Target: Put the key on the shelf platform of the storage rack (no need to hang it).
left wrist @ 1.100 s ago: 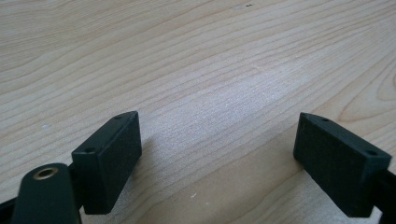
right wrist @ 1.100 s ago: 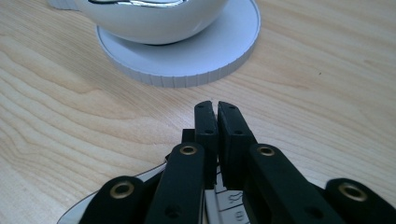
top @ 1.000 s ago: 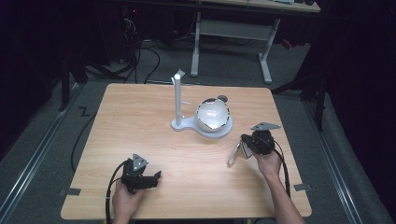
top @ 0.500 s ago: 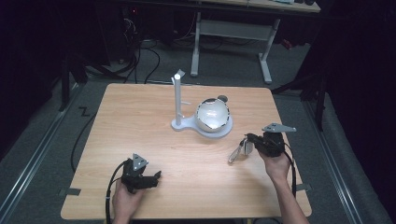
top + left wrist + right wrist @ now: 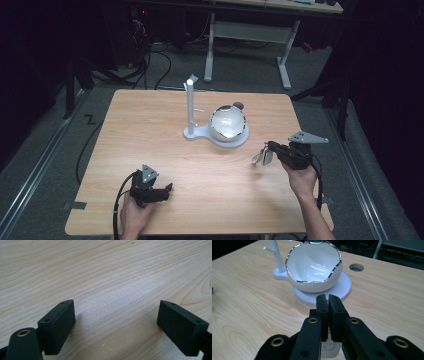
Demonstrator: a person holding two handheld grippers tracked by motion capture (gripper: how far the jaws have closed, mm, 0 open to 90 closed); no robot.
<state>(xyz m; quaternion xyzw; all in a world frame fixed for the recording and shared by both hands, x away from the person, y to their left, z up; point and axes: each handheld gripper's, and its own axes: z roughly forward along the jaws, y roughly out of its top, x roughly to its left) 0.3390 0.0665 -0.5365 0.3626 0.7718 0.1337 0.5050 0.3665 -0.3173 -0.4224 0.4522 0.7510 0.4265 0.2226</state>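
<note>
One white tag hanging vertically from right gripper fingers.

Pale thing between the fingers (mostly hidden, unidentifiable)

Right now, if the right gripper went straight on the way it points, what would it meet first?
Most likely the white bowl on its round white stand base. The right gripper, shut on a small silvery thing, aims at it across bare table; depth is uncertain.
</note>
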